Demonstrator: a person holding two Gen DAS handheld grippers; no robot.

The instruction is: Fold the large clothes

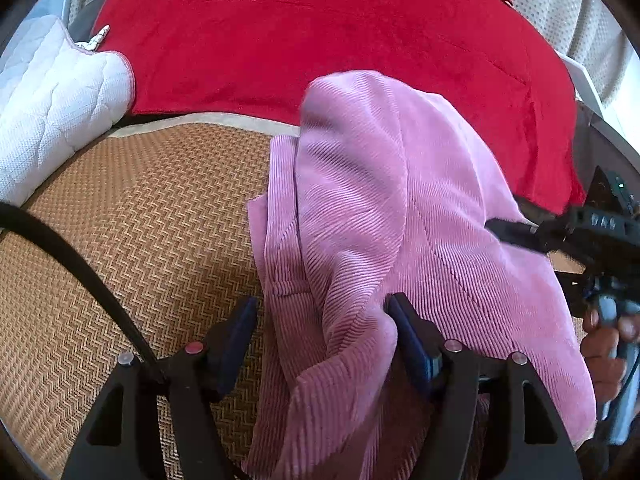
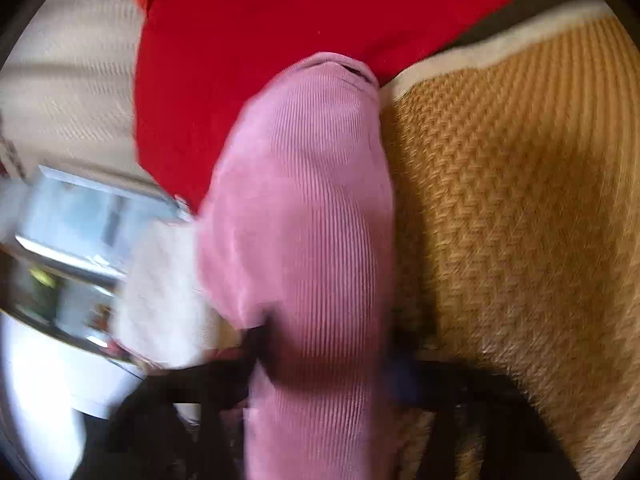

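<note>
A pink corduroy garment (image 1: 380,200) lies bunched on a woven straw mat (image 1: 140,240), with its far end over a red blanket (image 1: 300,40). My left gripper (image 1: 320,320) stands wide open. A fold of the garment rises between its blue pads; the right pad (image 1: 404,328) touches the cloth and the left pad is apart from it. In the blurred right wrist view, my right gripper (image 2: 326,352) is closed on a thick roll of the garment (image 2: 304,200), which fills the gap between its fingers. In the left wrist view, the right gripper (image 1: 516,232) reaches into the cloth from the right, held by a hand (image 1: 604,344).
A white quilted pillow (image 1: 52,100) sits at the mat's left edge. A black cable (image 1: 80,264) arcs over the mat near my left gripper. The red blanket (image 2: 260,40) covers the far side; the straw mat (image 2: 520,220) stretches right. A blurred window (image 2: 80,232) shows at the left.
</note>
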